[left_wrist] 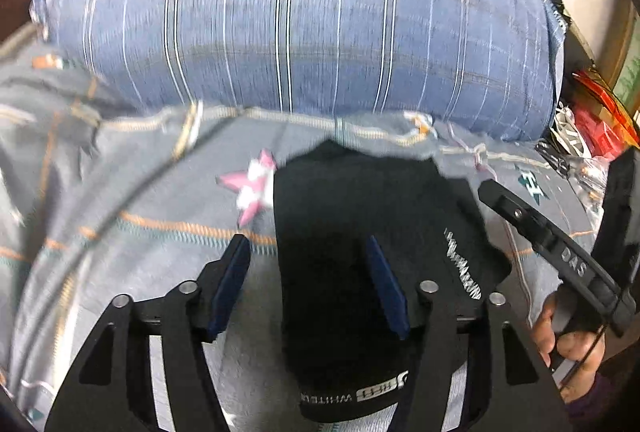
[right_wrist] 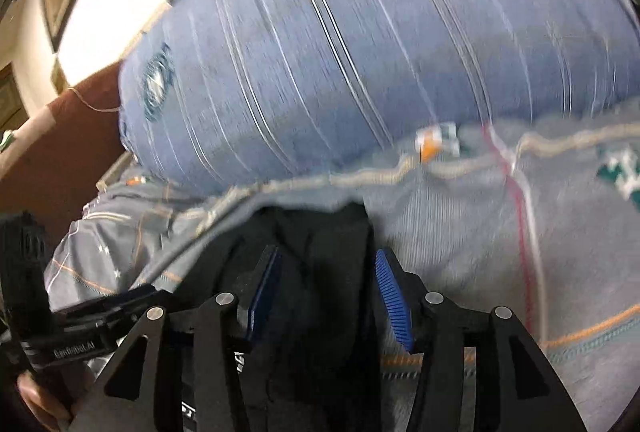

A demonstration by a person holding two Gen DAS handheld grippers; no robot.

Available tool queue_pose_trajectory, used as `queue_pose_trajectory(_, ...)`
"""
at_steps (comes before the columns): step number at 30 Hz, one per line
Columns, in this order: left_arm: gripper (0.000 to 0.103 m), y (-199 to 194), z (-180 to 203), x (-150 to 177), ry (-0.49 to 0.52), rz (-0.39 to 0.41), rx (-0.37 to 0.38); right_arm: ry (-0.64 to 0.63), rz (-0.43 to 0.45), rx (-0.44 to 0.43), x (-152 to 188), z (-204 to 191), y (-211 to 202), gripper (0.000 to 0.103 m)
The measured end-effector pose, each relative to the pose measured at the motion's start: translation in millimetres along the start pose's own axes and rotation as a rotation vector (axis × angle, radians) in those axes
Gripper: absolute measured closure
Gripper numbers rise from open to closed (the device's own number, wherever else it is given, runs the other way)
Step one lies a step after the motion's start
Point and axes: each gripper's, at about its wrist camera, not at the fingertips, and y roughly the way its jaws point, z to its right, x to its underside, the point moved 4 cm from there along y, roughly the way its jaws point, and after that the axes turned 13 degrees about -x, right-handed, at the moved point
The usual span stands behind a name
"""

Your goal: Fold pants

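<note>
Black pants [left_wrist: 360,216] are lying folded-ish on my grey bedsheet [left_wrist: 132,192], right in front of the big blue striped pillow [left_wrist: 312,24]. My left gripper [left_wrist: 308,284] hangs over them with jaws spread apart, gripping nothing: one pad over the sheet, the other over the fabric. My right gripper [right_wrist: 328,296] is also released, jaws apart above the dark cloth. There's a pink star print [left_wrist: 252,188] just beside the pants.

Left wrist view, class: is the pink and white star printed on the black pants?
No. The pink and white star sits on the grey bedsheet, just left of the black pants.
</note>
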Motion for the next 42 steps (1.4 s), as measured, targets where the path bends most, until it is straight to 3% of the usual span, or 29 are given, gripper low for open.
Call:
queue_pose_trajectory(2, 0.038, -3, 5, -4, 0.021, 0.023, -0.004, -0.042, 0.026, -0.04, -1, -10, -4, 0.051)
queue_pose_trajectory(5, 0.038, 7, 15, -3, 0.066, -0.002, -0.027, -0.066, -0.002, -0.097, 2, -21, 3, 0.054)
queue_pose_trajectory(7, 0.038, 21, 21, 7, 0.109, -0.056, -0.061, -0.062, -0.066, -0.105, 9, -20, 14, 0.054)
queue_pose_trajectory(10, 0.033, 39, 22, 23, 0.134, -0.112, -0.105, -0.041, -0.188, -0.052, 25, -11, 37, 0.055)
queue_pose_trajectory(14, 0.03, 33, 19, 21, 0.123, -0.098, -0.112, -0.019, -0.17, -0.065, 25, -8, 31, 0.053)
queue_pose_trajectory(19, 0.03, 18, 21, 19, 0.144, -0.036, -0.15, 0.004, -0.087, -0.088, 13, -7, 17, 0.052)
queue_pose_trajectory(23, 0.03, 28, 28, 27, 0.203, -0.042, -0.199, 0.015, -0.191, -0.028, 22, 0, 35, 0.051)
queue_pose_trajectory(42, 0.03, 10, 23, 23, 0.165, -0.018, -0.21, -0.073, -0.067, -0.065, 5, -28, 6, 0.048)
